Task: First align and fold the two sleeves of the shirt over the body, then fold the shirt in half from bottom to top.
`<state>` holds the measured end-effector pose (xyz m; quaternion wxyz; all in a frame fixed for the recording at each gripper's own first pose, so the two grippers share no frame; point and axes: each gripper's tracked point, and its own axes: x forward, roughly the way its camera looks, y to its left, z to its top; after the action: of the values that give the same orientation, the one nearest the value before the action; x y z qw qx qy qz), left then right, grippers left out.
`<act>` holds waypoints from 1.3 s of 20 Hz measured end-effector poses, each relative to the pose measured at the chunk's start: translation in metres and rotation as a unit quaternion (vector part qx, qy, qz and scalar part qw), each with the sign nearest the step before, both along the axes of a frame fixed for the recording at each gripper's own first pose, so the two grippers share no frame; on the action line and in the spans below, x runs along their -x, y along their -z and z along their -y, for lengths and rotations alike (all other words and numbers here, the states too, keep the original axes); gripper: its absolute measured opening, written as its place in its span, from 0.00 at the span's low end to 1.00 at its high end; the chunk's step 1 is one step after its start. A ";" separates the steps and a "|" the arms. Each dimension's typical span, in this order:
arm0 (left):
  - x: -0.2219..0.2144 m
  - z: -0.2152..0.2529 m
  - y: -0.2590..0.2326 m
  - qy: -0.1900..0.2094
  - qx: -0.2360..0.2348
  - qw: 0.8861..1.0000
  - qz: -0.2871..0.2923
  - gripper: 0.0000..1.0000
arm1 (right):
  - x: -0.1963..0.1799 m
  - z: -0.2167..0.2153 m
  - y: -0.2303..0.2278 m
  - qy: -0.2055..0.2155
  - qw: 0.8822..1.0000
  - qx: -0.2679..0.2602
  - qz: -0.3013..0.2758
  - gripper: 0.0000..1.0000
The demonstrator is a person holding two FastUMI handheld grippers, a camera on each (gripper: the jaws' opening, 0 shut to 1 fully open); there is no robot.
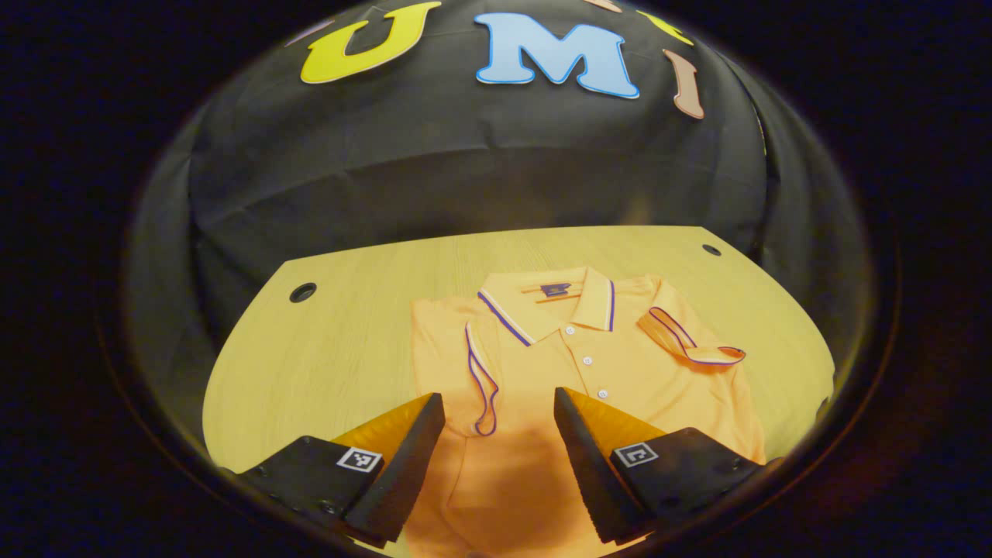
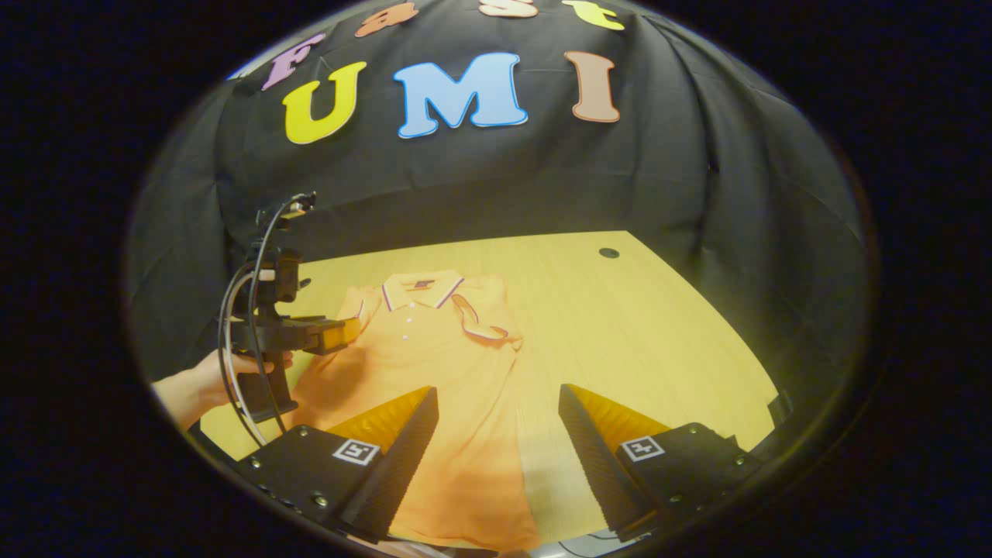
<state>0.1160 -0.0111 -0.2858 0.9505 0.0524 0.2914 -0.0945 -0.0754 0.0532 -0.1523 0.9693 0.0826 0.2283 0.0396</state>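
Observation:
An orange polo shirt (image 1: pixel 589 372) lies flat on the wooden table (image 1: pixel 341 341), collar away from me. Both short sleeves are folded inward over the body: one sleeve (image 1: pixel 480 372) left of the buttons, the other sleeve (image 1: pixel 690 341) at the upper right. My left gripper (image 1: pixel 500 407) hovers open above the shirt's middle, nothing between its fingers. In the right gripper view the same shirt (image 2: pixel 434 364) lies left of centre. My right gripper (image 2: pixel 500 407) is open above the shirt's right hem edge. Farther off, the left gripper (image 2: pixel 333 333), held by a hand (image 2: pixel 209 380), hangs over the shirt's left side.
The table (image 2: pixel 659 325) has bare wood to the right of the shirt, and a round cable hole (image 2: pixel 608 253) near its far corner. Another hole (image 1: pixel 302 292) sits at the far left. Black cloth walls the booth behind the table.

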 end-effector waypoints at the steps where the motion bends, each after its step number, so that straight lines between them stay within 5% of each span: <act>1: 0.009 -0.001 -0.001 -0.002 0.002 1.000 0.000 0.93 | 0.003 0.000 0.005 -0.003 1.000 0.001 -0.002 0.97; 26: 0.269 -0.041 0.024 -0.043 0.004 0.998 -0.045 0.95 | 0.109 0.000 0.119 -0.086 0.993 0.019 -0.085 0.97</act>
<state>-0.1535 0.0297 -0.3098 0.9397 0.0317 0.3357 -0.0573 -0.1848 0.0528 -0.2711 0.9408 0.0477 0.3166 0.1112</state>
